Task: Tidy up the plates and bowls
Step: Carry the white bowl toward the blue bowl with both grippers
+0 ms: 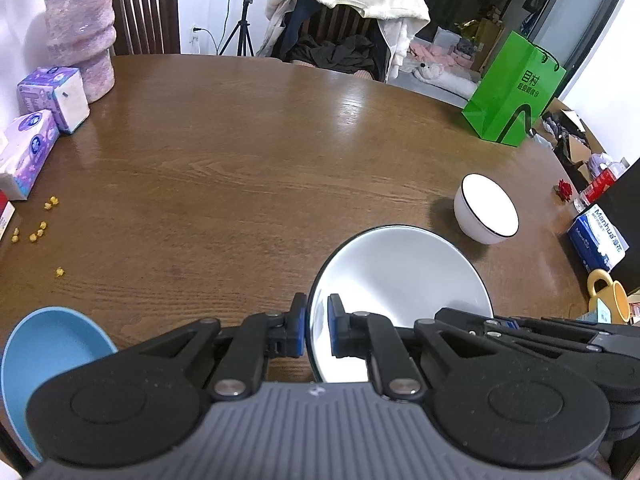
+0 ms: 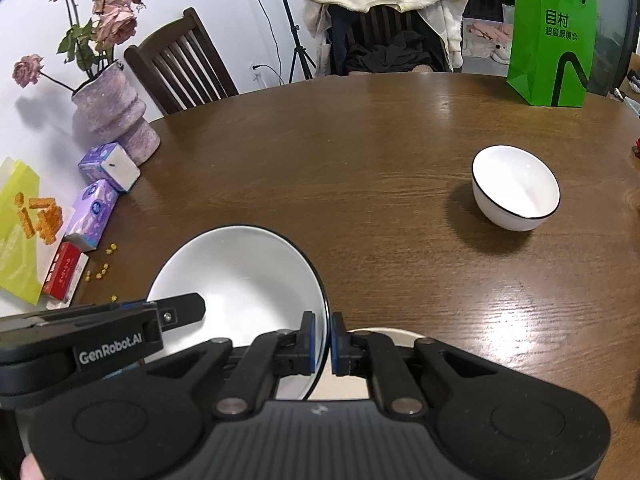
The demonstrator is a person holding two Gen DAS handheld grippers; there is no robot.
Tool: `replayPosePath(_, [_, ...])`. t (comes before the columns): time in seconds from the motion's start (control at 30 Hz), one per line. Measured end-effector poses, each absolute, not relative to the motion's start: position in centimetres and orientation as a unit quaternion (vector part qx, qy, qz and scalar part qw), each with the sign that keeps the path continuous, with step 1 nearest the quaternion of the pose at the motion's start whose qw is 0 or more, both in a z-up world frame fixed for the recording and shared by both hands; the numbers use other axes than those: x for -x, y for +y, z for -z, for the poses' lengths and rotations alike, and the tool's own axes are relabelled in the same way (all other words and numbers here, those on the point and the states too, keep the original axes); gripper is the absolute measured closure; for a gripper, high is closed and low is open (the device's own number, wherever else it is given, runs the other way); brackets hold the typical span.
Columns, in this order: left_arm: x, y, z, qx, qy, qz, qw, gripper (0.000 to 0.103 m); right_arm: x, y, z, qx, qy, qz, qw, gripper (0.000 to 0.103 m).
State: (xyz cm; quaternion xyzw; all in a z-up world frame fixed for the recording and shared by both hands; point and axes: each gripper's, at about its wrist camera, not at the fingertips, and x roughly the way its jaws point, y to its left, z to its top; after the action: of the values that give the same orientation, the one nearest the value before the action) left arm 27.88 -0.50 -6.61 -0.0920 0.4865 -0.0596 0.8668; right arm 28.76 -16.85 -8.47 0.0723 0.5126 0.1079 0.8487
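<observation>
A large white bowl (image 1: 400,280) with a thin black rim hangs tilted just above the round wooden table (image 1: 240,152). My left gripper (image 1: 317,328) is shut on its left rim. On the opposite rim my right gripper (image 2: 323,344) is shut, and the same large white bowl (image 2: 240,272) fills the space ahead of it. A smaller white bowl (image 1: 486,208) with a black rim stands upright on the table to the right; the right wrist view has this small bowl (image 2: 516,188) ahead. A blue bowl (image 1: 44,356) lies at the near left. A cream dish (image 2: 384,334) shows under the right fingers.
A pink vase (image 1: 80,36) and tissue packs (image 1: 56,96) line the table's left side, with yellow crumbs (image 1: 38,234) nearby. A green paper bag (image 1: 516,92) stands at the far right. A yellow mug (image 1: 608,296) and a blue box (image 1: 600,240) sit at the right edge. Chairs stand behind the table.
</observation>
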Motion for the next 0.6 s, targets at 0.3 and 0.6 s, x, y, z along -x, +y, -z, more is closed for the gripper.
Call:
replayPosePath(0.3, [-26.2, 0.9, 6.3, 0.092, 0.485, 0.063, 0.868, 0.092, -27.6, -15.8, 7.8, -0.070, 0.511, -0.108, 0.850, 0.096])
replayPosePath(0.6, [-24.9, 2.1, 5.9, 0.091, 0.482, 0.069, 0.869, 0.092, -25.9, -14.5, 7.1, -0.067, 0.508, -0.106, 0.852, 0.096])
